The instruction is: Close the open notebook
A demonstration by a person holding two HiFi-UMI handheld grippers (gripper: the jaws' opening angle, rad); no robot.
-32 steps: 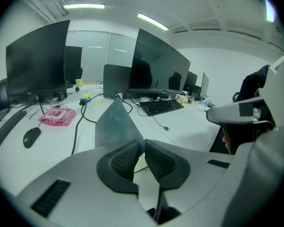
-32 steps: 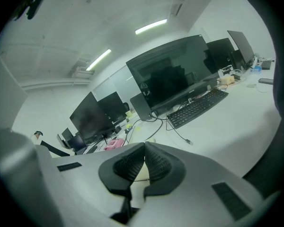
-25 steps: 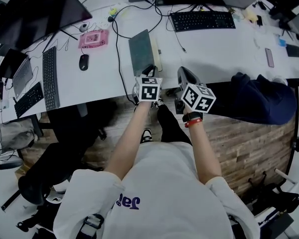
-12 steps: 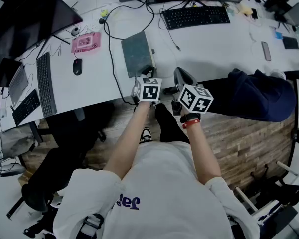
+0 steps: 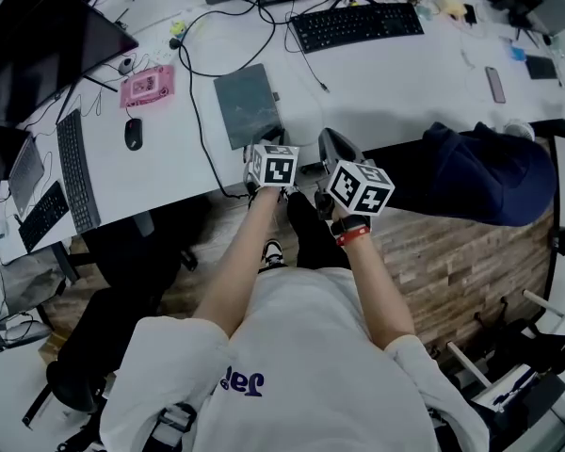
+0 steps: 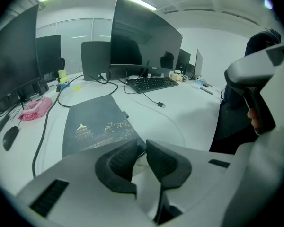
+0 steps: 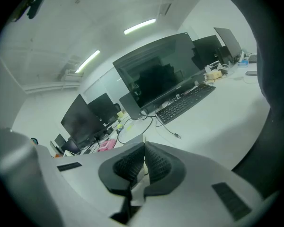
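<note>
In the head view, the notebook is seen lying flat on the white counter with its dark cover up, so it is judged to be closed already. The left hand-held gripper is held at its near edge, and the right hand-held gripper just beside it over the counter's edge. In the left gripper view, the left hand-held gripper is shown narrowly parted; its jaws have just been opening, and nothing is caught between them. The notebook is seen just beyond the tips, its decorated cover flat. In the right gripper view, the right hand-held gripper is seen with its jaws brought together on nothing. The step in hand is judged to be the release. It is best done if the pads are cleared fully from the cover's edge before any pull-back, so that the cover is not lifted or the book dragged toward the counter's edge.
</note>
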